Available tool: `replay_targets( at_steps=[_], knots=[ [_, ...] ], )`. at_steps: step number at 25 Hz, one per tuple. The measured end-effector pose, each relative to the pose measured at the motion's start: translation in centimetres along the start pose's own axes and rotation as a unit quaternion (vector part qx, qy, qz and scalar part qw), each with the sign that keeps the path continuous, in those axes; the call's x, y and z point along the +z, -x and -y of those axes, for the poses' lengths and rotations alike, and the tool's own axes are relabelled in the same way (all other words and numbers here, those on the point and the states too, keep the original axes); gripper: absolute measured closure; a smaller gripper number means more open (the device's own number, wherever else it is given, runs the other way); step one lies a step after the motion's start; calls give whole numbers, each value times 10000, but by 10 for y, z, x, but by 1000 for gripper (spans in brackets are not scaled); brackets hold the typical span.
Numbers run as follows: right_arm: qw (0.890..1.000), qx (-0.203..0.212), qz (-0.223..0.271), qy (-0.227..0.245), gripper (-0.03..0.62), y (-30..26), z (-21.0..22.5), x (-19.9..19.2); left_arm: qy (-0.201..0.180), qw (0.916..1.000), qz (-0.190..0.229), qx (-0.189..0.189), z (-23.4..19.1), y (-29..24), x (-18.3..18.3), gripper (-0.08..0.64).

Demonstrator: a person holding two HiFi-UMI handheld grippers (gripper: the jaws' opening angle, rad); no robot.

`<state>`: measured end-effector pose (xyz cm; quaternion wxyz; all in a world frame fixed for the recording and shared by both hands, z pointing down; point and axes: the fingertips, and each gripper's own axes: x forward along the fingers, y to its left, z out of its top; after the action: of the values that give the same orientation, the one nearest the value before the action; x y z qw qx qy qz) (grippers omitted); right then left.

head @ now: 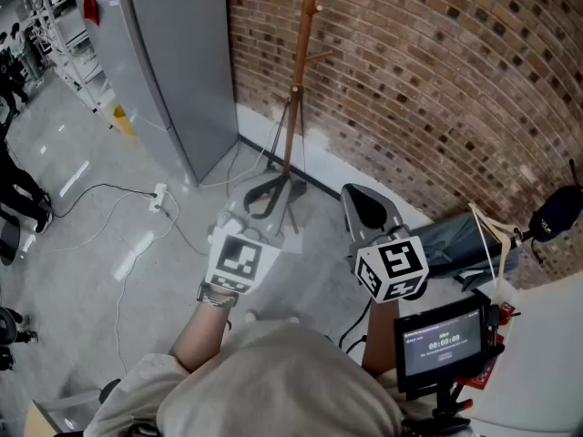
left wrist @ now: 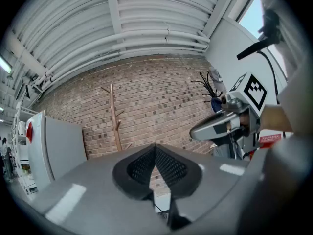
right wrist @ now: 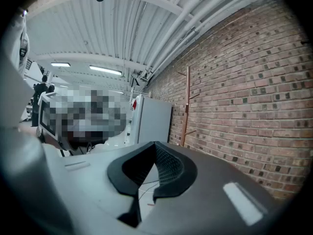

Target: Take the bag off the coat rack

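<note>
Head view looks down on both tools as we hold them out over a grey floor (head: 82,244). The left gripper (head: 271,189) and the right gripper (head: 363,203) are near each other but apart, and both aim roughly level toward the brick wall (head: 437,71). In the left gripper view we see its jaws clenched, pads pressed together with nothing between them. The right gripper view shows the same, clenched on nothing.

Ahead of the left gripper the wooden coat rack (head: 296,80) stands upright on its splayed feet, just beside the wall. The pegs we can see (in all three views) are bare. Left of the rack stands a tall grey cabinet (head: 178,53), and a white power strip (head: 159,196) lies on the floor near it.

Low against the wall at the right, well apart from the rack, lies a blue-grey fabric bundle (head: 455,239) with pale tan straps. We cannot tell whether it is the bag. A small lit screen (head: 444,344) sits at the lower right.
</note>
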<state>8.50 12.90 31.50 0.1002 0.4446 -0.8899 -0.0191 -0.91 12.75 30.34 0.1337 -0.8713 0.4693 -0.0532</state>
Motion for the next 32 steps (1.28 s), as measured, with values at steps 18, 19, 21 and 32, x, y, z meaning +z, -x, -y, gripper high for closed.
replay_targets(
  at_steps=[18, 19, 21, 32],
  knots=[
    [9996, 168, 139, -175, 591, -25, -28, 6, 96, 9999, -55, -11, -29, 19, -17, 560],
    [9996, 151, 160, -176, 591, -27, -30, 8, 90, 10000, -37, -5, -32, 21, -17, 560],
    [9996, 105, 182, -172, 591, -30, -36, 10, 109, 9999, -37, -7, -40, 26, -21, 560],
    [9991, -201, 164, -333, 591, -32, -46, 0, 175, 9986, -218, -451, -38, 25, -46, 560]
  ],
)
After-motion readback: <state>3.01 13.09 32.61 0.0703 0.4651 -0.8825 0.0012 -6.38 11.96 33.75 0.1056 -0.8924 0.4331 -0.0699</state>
